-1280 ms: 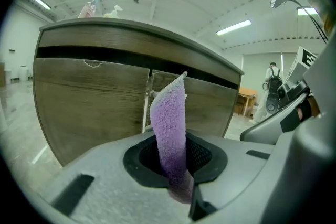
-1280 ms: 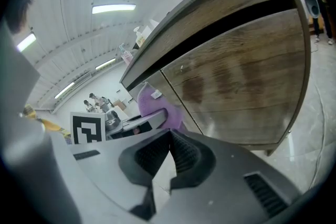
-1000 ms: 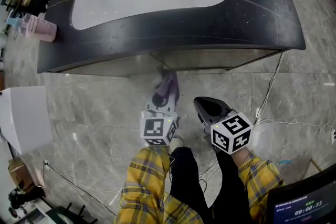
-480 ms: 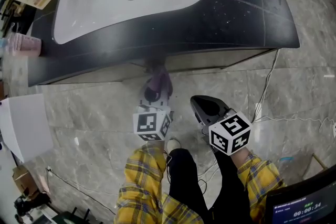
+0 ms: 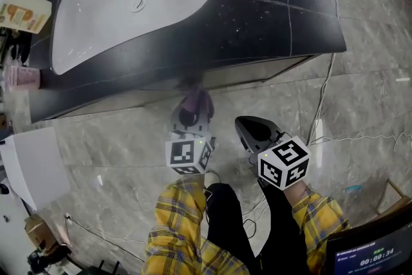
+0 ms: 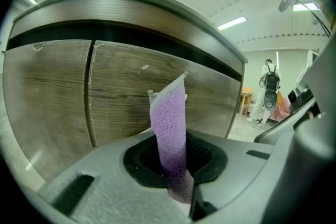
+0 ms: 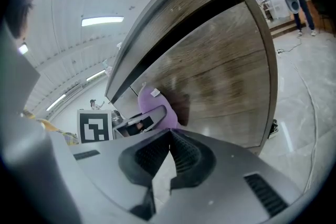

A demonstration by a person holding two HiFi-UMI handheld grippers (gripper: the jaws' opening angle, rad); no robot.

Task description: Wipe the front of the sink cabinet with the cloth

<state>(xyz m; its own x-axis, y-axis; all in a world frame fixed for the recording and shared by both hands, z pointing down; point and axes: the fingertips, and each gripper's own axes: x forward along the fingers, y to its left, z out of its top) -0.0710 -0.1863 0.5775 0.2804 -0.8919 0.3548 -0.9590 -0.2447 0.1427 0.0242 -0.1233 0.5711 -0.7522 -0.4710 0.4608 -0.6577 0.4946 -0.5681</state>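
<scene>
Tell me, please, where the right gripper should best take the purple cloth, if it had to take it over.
Probably its free end: the purple cloth stands out as a narrow strip beyond the left gripper, which pinches its base. The right gripper, shut and empty, would open and come in from the right, clear of the cabinet front.

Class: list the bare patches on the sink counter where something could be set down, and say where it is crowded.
Bare: the wide dark counter stretch right of the basin, and the narrow strip along its front edge. Crowded: the left end, with a pink container and a printed carton.
</scene>
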